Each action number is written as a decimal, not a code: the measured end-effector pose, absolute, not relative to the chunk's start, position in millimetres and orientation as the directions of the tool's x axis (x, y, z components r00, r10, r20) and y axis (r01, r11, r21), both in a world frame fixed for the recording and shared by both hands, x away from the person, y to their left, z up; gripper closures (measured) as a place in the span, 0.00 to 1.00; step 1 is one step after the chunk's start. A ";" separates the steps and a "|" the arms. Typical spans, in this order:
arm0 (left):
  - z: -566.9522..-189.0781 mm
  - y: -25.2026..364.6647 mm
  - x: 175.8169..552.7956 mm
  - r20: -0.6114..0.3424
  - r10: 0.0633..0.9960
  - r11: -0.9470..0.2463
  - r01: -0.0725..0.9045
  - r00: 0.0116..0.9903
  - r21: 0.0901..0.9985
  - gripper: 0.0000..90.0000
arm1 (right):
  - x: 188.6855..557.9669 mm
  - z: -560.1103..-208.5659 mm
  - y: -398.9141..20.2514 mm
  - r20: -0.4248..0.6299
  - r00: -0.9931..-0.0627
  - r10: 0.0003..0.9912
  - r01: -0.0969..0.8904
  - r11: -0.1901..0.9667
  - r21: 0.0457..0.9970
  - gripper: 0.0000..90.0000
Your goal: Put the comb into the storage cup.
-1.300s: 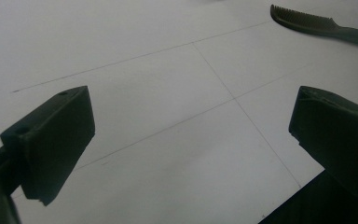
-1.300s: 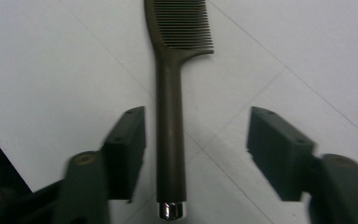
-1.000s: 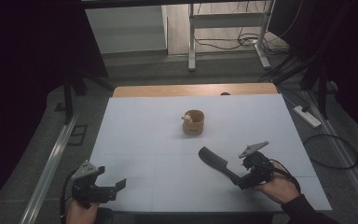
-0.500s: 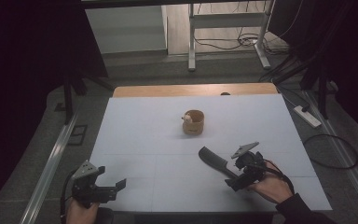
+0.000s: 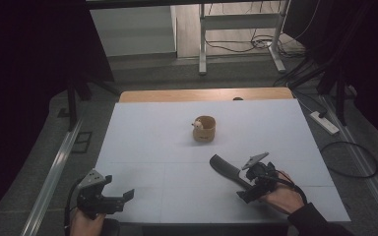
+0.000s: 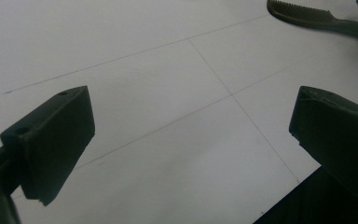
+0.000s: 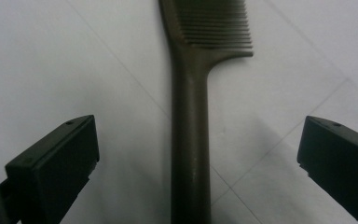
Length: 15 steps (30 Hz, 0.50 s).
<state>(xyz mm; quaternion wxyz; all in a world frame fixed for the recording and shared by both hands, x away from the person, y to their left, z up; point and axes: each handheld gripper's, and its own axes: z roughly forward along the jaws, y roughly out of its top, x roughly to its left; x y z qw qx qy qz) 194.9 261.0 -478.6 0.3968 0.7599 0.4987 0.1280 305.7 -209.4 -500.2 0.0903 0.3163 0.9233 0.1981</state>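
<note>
High view: one white worktop [image 5: 152, 147] carries two loose things, one dark comb [image 5: 225, 168] and one small round wooden cup [image 5: 204, 129]. The cup stands upright near the middle of the worktop with a small pale object at its rim, too small to identify. The comb lies flat toward the near right, well apart from the cup, its toothed head pointing toward the centre and its handle running back toward the person's right hand [image 5: 283, 199].

Two hand-held grippers are in play, one in each hand. The right hand-held gripper [image 5: 246, 189] sits low over the comb's handle end. In the right gripper view its two black jaws stand wide apart, having just opened to full spread, and the comb's [image 7: 190, 140] handle runs straight up between them. Neither jaw touches the handle; bare worktop shows on both sides of it, so the comb is straddled, not gripped.

The left hand-held gripper [image 5: 120, 196] rests at the near left corner of the worktop, held in the person's left hand [image 5: 86, 223], well apart from both things. In the left gripper view its two jaws are also spread with nothing between them, and the comb's [image 6: 307, 16] head appears far off at the upper right. Thin pencil-like lines divide the worktop surface into rectangles.
</note>
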 end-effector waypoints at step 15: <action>-478.8 261.0 195.3 -0.204 0.860 -0.186 0.659 0.468 0.729 0.01 | 309.0 -514.6 -206.5 -0.038 -0.783 0.621 0.566 0.736 0.372 0.00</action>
